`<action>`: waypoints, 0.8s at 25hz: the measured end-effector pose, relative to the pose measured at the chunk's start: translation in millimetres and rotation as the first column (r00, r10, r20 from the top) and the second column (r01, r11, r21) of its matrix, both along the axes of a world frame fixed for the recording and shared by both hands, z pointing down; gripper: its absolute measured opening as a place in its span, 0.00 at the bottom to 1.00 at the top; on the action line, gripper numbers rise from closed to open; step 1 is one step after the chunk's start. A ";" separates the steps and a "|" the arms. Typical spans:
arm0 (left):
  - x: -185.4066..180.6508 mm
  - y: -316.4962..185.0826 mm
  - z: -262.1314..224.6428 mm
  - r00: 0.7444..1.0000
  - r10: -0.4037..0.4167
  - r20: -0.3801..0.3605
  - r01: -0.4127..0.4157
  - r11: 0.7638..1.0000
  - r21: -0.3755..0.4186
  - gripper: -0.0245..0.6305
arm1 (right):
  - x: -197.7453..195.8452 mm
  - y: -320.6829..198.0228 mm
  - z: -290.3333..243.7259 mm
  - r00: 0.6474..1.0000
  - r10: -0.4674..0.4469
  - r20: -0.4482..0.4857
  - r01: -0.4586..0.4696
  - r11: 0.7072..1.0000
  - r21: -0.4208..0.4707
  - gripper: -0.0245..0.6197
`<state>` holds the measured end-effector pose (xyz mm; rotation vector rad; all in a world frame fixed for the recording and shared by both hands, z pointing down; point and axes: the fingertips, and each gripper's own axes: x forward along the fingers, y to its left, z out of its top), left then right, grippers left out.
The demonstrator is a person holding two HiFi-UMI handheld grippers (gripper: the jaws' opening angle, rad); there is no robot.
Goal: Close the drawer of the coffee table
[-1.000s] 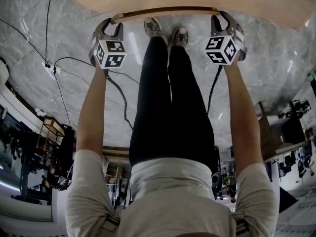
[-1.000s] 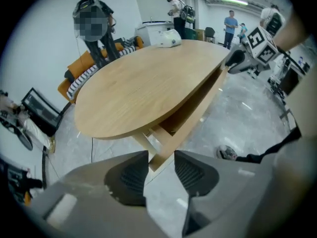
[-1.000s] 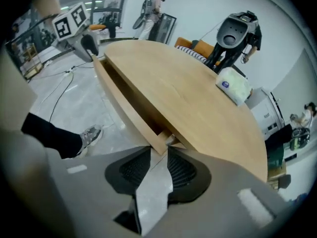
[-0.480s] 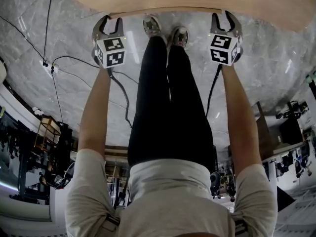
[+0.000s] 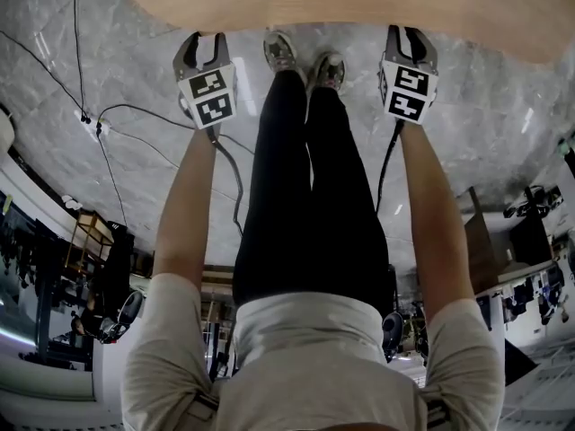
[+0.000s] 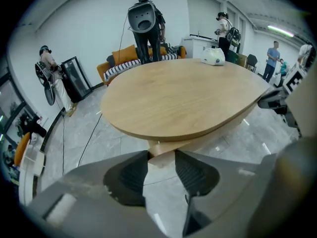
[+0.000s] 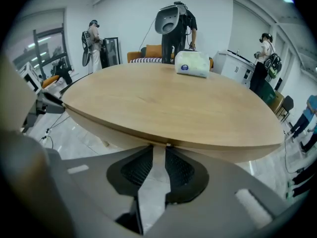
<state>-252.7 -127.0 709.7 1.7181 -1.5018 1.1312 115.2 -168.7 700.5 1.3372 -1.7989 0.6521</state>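
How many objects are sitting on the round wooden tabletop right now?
1: a white pack near the far edge of the tabletop. Neither gripper view shows another, and both take in nearly the whole top.

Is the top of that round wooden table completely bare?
No, a white soft pack sits near the far edge of the round wooden table.
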 end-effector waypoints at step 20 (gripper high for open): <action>-1.8 16.7 -14.6 0.970 -0.240 -0.033 0.240 0.971 -0.002 0.07 | -43.8 23.0 -7.2 0.994 0.027 0.101 -0.023 0.999 -0.045 0.11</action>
